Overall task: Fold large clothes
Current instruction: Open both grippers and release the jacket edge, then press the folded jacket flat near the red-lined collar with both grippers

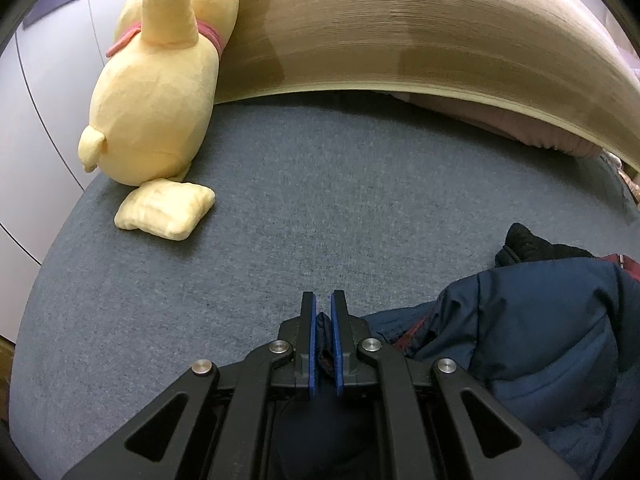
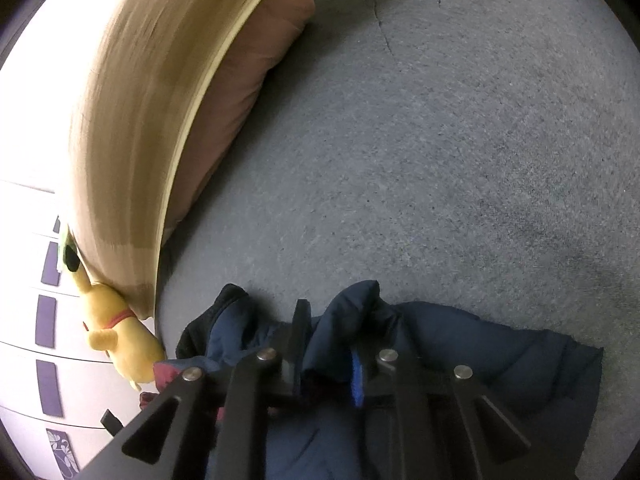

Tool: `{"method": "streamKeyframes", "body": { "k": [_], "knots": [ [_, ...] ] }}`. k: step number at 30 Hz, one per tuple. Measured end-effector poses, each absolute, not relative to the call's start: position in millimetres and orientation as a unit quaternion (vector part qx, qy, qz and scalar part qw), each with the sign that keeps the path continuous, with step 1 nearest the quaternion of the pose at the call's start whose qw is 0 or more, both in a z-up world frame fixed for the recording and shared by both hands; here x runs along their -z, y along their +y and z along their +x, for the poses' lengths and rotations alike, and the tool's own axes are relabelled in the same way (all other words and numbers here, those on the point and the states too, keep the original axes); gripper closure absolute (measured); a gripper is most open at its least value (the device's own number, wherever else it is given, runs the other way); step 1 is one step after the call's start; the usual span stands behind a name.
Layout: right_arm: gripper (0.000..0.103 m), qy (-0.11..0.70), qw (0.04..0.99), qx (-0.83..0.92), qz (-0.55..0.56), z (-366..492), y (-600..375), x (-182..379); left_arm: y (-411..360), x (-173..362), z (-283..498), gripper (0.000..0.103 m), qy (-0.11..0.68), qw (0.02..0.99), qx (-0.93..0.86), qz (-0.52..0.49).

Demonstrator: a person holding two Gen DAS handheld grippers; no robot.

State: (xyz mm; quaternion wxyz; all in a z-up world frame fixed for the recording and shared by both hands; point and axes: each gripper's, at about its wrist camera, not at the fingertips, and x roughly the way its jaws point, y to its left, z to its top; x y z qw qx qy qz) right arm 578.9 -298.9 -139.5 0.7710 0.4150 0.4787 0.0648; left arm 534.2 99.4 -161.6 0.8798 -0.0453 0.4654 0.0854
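Note:
A navy padded jacket [image 1: 540,340] with a dark red lining and a black collar lies bunched on the grey bed cover [image 1: 320,200]. My left gripper [image 1: 323,300] is shut on a thin fold of the jacket's edge, which shows dark between the blue pads. In the right wrist view the jacket [image 2: 480,352] lies crumpled under and around my right gripper [image 2: 332,328]. Its jaws stand a little apart with a raised fold of navy fabric between them, and the pads do not visibly clamp it. The fabric partly hides the right finger.
A yellow plush toy [image 1: 160,80] leans against the wooden headboard [image 1: 400,32] at the bed's far left, its flat foot [image 1: 166,212] on the cover. A brownish pillow [image 2: 248,80] lies along the headboard. White wardrobe doors [image 2: 40,360] stand beyond the bed edge. Grey cover [image 2: 440,160] stretches ahead.

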Motion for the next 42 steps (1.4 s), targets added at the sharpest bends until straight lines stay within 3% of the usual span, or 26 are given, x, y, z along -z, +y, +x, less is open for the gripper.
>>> {"method": "streamKeyframes", "body": {
  "k": [4, 5, 6, 7, 8, 9, 10, 12, 15, 19, 24, 28, 30, 32, 35, 36, 38, 42],
  "knots": [
    [0.073, 0.480, 0.768, -0.071, 0.417, 582, -302, 135, 103, 158, 533, 0.094, 0.463, 0.881, -0.082, -0.053],
    [0.055, 0.477, 0.766, -0.076, 0.424, 583, -303, 133, 104, 158, 533, 0.093, 0.463, 0.881, -0.081, -0.055],
    [0.017, 0.469, 0.765, -0.086, 0.433, 584, -306, 128, 105, 157, 533, 0.092, 0.462, 0.882, -0.079, -0.059],
    [0.005, 0.457, 0.765, -0.098, 0.443, 583, -308, 124, 107, 156, 532, 0.090, 0.457, 0.884, -0.074, -0.067],
    [0.000, 0.447, 0.771, -0.100, 0.444, 582, -310, 118, 108, 154, 531, 0.087, 0.454, 0.885, -0.075, -0.069],
    [0.000, 0.442, 0.778, -0.096, 0.435, 581, -311, 110, 111, 150, 530, 0.074, 0.449, 0.887, -0.079, -0.071],
    [0.000, 0.438, 0.784, -0.097, 0.430, 580, -311, 104, 115, 146, 529, 0.054, 0.446, 0.888, -0.081, -0.075],
    [0.000, 0.425, 0.793, -0.099, 0.426, 576, -316, 91, 127, 131, 520, 0.041, 0.423, 0.898, -0.077, -0.095],
    [0.000, 0.406, 0.824, -0.094, 0.383, 566, -322, 72, 149, 107, 503, 0.034, 0.377, 0.915, -0.093, -0.113],
    [0.000, 0.412, 0.859, -0.097, 0.289, 560, -308, 67, 148, 102, 486, 0.034, 0.368, 0.923, -0.048, -0.100],
    [0.000, 0.456, 0.874, -0.076, 0.149, 572, -266, 90, 80, 115, 482, 0.034, 0.377, 0.926, 0.020, 0.013],
    [0.002, 0.469, 0.870, -0.072, 0.137, 580, -260, 102, 49, 127, 494, 0.034, 0.385, 0.921, 0.014, 0.063],
    [0.031, 0.478, 0.868, -0.058, 0.125, 584, -260, 105, 39, 138, 503, 0.034, 0.404, 0.911, 0.001, 0.084],
    [0.049, 0.485, 0.866, -0.037, 0.113, 589, -259, 107, 40, 148, 512, 0.034, 0.424, 0.901, -0.016, 0.094],
    [0.046, 0.496, 0.863, -0.013, 0.092, 595, -257, 116, 42, 171, 526, 0.031, 0.466, 0.878, -0.038, 0.098],
    [0.036, 0.507, 0.858, -0.004, 0.081, 598, -253, 122, 41, 174, 528, 0.031, 0.467, 0.877, -0.044, 0.107],
    [0.026, 0.506, 0.859, 0.021, 0.072, 599, -252, 123, 38, 174, 530, 0.031, 0.469, 0.873, -0.052, 0.123],
    [0.026, 0.459, 0.885, 0.040, 0.064, 578, -258, 91, 42, 153, 518, 0.032, 0.451, 0.881, -0.072, 0.119]
  ]
}}
